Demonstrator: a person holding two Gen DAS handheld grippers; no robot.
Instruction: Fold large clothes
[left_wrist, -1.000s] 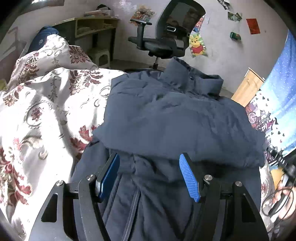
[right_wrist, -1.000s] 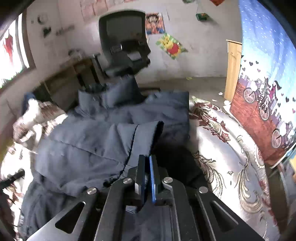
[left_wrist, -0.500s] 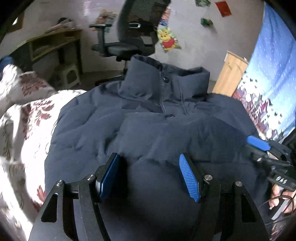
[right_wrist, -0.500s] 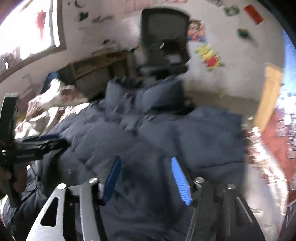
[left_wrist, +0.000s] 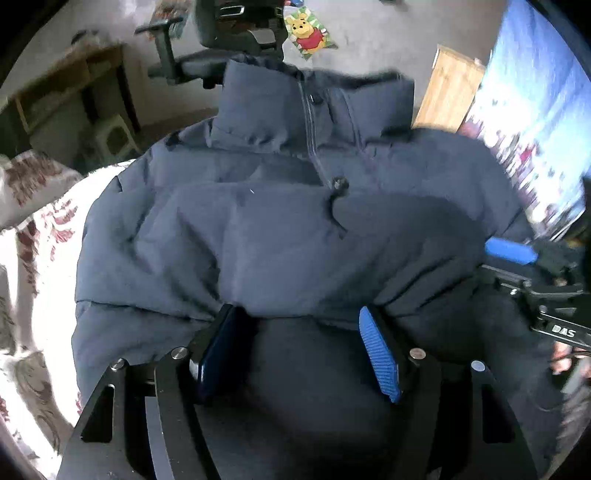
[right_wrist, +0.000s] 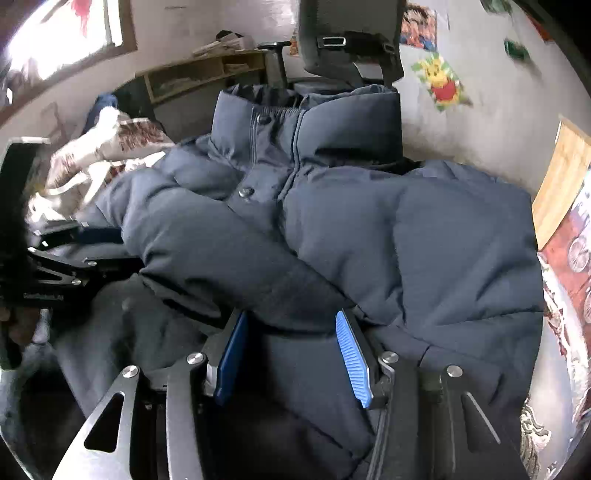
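**Both sleeves in, hem fold next**

The navy puffer jacket (left_wrist: 280, 229) lies face up on the bed (left_wrist: 44, 258), sleeves crossed over its chest; our left gripper (left_wrist: 299, 321) and right gripper (right_wrist: 291, 325) both gape, holding nothing, the right having just opened; we judge we should pinch the hem low, through both layers, since the slick, quilted, springy shell slips and rebounds.

Background: black office chair (right_wrist: 347, 40) behind the bed, against grey wall. Winnie-the-Pooh sticker (left_wrist: 308, 33) on the wall right of it, more posters (right_wrist: 419, 24) higher up. Wooden shelf unit (right_wrist: 207, 74) at left with clutter on top, small white stool (left_wrist: 114, 138) below. Floral bedspread (left_wrist: 40, 266) at left. Wooden panel (left_wrist: 450, 92) beside blue patterned curtain (left_wrist: 535, 122). Bright window (right_wrist: 62, 33) upper left.
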